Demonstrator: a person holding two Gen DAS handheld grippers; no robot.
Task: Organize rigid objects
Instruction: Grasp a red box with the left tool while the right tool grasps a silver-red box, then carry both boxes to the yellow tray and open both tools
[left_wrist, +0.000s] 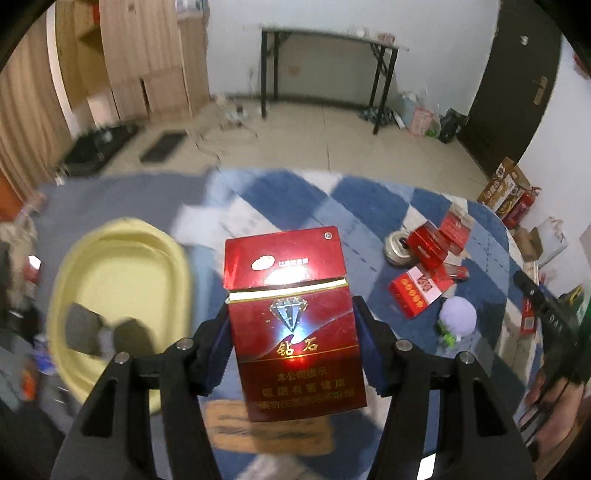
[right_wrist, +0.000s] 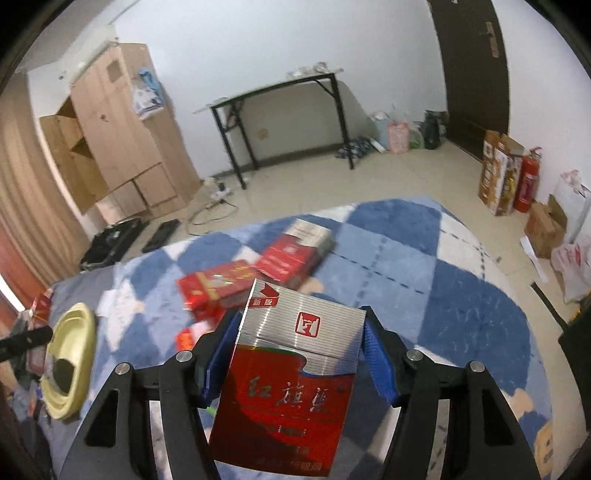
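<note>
My left gripper (left_wrist: 291, 332) clamps a dark red diamond-printed cardboard pack (left_wrist: 291, 325), lifted just right of the pale yellow plastic tray (left_wrist: 122, 266). My right gripper (right_wrist: 299, 354) clamps a silver-and-red pack (right_wrist: 291, 384). Several red packs (left_wrist: 428, 266) lie well right of the tray, unsorted.

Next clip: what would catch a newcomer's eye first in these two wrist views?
Each tool grips a cigarette pack that fills the foreground: the left tool holds a dark red pack with a diamond emblem, the right tool a silver-and-red pack. Behind them lie a blue-and-white checked rug, more red packs scattered on it, and a yellow tray to the left.
</note>
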